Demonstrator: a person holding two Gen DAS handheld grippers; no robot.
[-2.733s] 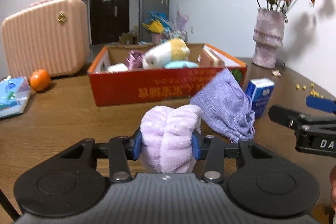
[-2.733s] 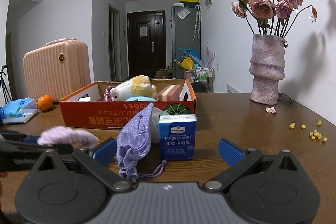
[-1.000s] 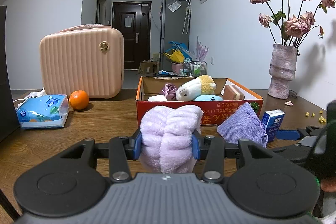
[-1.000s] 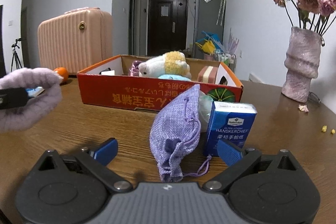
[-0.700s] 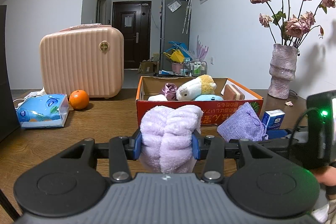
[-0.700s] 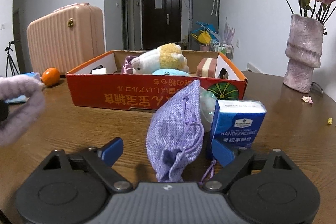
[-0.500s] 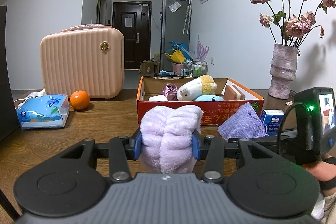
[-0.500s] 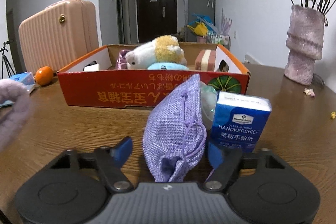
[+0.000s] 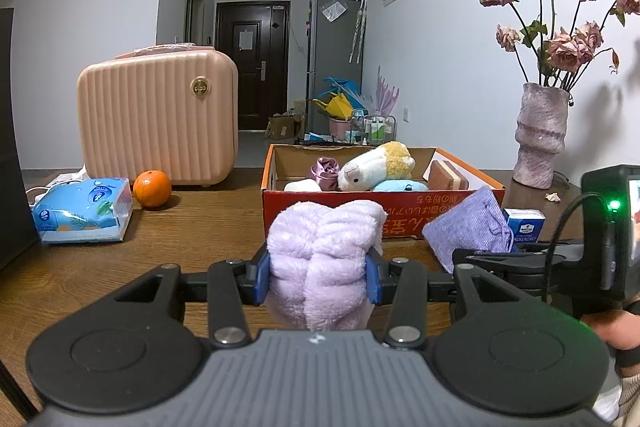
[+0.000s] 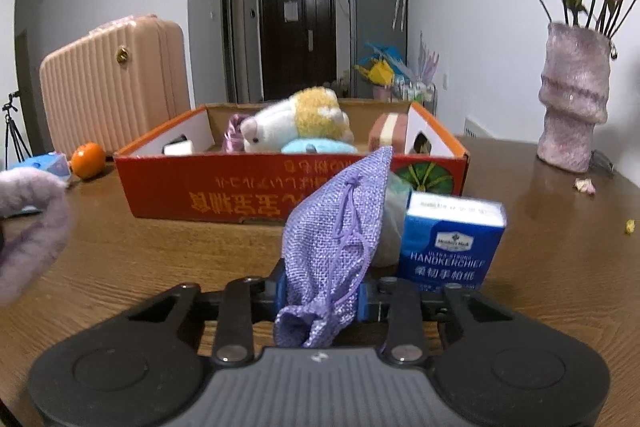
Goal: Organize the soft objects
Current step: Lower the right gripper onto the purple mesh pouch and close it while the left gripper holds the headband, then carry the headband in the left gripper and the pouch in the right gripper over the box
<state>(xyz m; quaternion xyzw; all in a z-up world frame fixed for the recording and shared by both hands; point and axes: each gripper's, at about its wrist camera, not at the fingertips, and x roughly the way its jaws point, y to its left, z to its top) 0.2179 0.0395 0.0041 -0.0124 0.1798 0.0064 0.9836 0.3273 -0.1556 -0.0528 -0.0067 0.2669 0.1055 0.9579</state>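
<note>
Beside pouch [image 10: 340,227]: hankie box [image 10: 452,243], touching; carton [image 10: 288,187] behind.

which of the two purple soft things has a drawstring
The woven lilac pouch held by the right gripper; the fluffy purple cloth in the left gripper has none showing.

Right gripper [image 10: 321,297] clamped on purple drawstring pouch [image 10: 340,223], handkerchief pack [image 10: 450,239] just beside.

Both cameras sit low over the surface [image 9: 200,227], each looking forward along its own jaws toward the hallway door at 12 o'clock. The left view stands farther back; the right is close. Both share the red box [image 9: 340,215] [image 10: 240,195], suitcase [image 9: 156,119] [image 10: 112,99] and vase [image 9: 540,135] [image 10: 572,99].
</note>
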